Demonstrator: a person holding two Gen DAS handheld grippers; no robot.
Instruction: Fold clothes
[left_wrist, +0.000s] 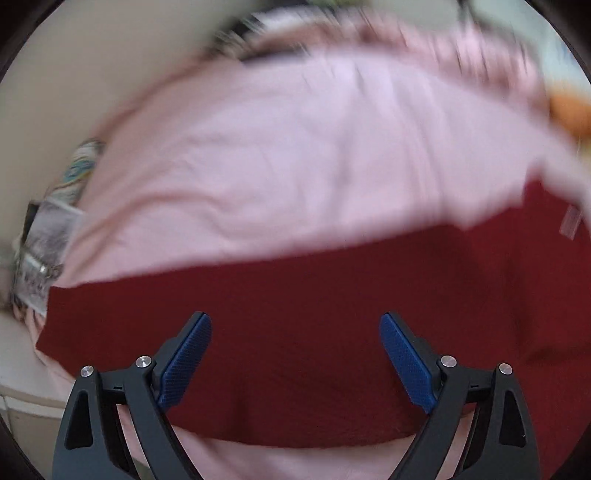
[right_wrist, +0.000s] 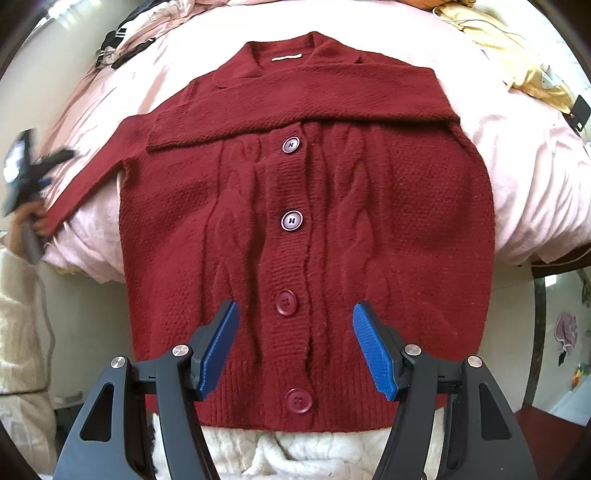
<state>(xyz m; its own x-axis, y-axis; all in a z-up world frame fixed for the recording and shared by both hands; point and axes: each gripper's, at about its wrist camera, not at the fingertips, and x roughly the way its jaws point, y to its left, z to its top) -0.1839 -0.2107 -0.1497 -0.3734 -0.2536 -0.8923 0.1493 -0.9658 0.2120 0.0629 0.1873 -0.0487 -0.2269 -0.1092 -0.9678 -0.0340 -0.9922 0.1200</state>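
Observation:
A dark red cable-knit cardigan (right_wrist: 332, 221) lies buttoned and face up on a pink bedsheet (right_wrist: 535, 184). One sleeve (right_wrist: 314, 99) is folded across the chest. The other sleeve (right_wrist: 92, 173) stretches out to the left. My right gripper (right_wrist: 295, 308) hovers open above the lower button band, with nothing between its blue pads. My left gripper (right_wrist: 29, 173), blurred and held by a hand (right_wrist: 26, 221), is at the outstretched sleeve's cuff. In the left wrist view my left gripper (left_wrist: 295, 319) is open above a band of red knit (left_wrist: 295, 332) on the pink sheet (left_wrist: 277, 166).
White fluffy fabric (right_wrist: 295, 454) lies just below the cardigan's hem. Yellow cloth (right_wrist: 517, 55) sits at the bed's far right and dark and pink clothes (right_wrist: 125, 40) at its far left. The bed edge drops off at left and right, and a metal post (right_wrist: 539, 332) stands at right.

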